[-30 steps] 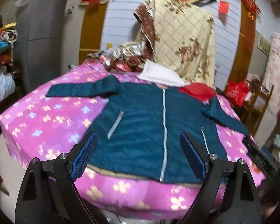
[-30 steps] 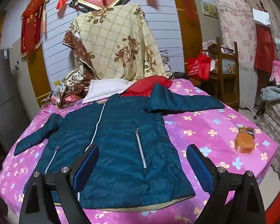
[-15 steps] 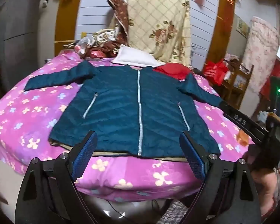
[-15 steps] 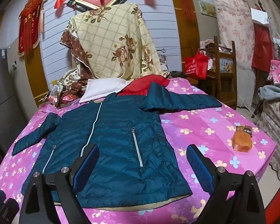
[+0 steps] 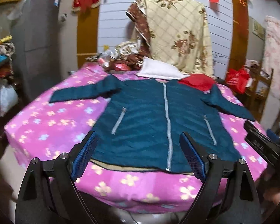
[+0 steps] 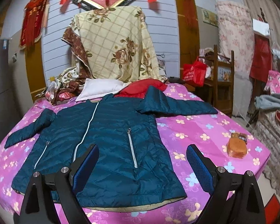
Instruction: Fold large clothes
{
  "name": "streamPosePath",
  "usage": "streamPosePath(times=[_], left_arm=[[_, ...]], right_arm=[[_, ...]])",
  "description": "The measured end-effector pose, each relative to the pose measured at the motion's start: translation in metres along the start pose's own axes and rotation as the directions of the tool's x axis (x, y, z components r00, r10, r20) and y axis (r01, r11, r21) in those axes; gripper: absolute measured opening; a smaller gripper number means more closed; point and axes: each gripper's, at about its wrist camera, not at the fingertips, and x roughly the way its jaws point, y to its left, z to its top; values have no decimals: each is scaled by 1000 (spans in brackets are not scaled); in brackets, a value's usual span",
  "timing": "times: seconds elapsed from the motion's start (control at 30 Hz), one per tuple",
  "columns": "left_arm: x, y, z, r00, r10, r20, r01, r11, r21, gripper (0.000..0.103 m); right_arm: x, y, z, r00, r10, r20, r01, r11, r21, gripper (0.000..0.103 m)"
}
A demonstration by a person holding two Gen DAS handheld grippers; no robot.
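On the bed, at twelve o'clock of the wide-open, empty left gripper and right gripper, the jacket lies flat: probably light, puffy, slippery, best pinched at hem corners.

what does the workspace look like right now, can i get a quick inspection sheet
surface: bed with pink flowered sheet, used as the folding surface
job's things: teal quilted jacket lies flat, front up, zipped, both sleeves spread out, no fold made
clutter: orange-brown packet on the sheet right of the jacket; white pillow and red garment at the collar end; floral quilt heaped behind
grippers: left gripper open and empty, near the hem; right gripper open and empty, over the jacket's lower right part
cables: nothing seen
surroundings: wooden chair with red bag to the right, red wall decorations above
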Motion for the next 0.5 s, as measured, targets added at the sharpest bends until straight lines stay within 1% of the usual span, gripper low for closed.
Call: streamPosePath(times=[0.07,0.23,0.27,0.4,0.5], left_arm=[[4,4,0,1000,19,-14,-19,1000,9,90],[21,17,-2,995,42,-94,-41,999,10,90],[23,14,-3,993,47,-113,-46,999,11,90],[35,21,-7,984,31,-175,-30,1000,6,90],[41,24,-10,980,17,-200,-16,1000,5,90]], right_arm=[[0,6,-2,1000,6,-4,-6,1000,-22,93],[3,10,-5,999,14,-31,-15,999,-43,93],[4,10,-5,999,17,-37,-18,999,-41,93],[11,8,-9,997,33,-75,-35,999,-28,93],[14,8,-11,995,43,-92,-46,999,-27,93]])
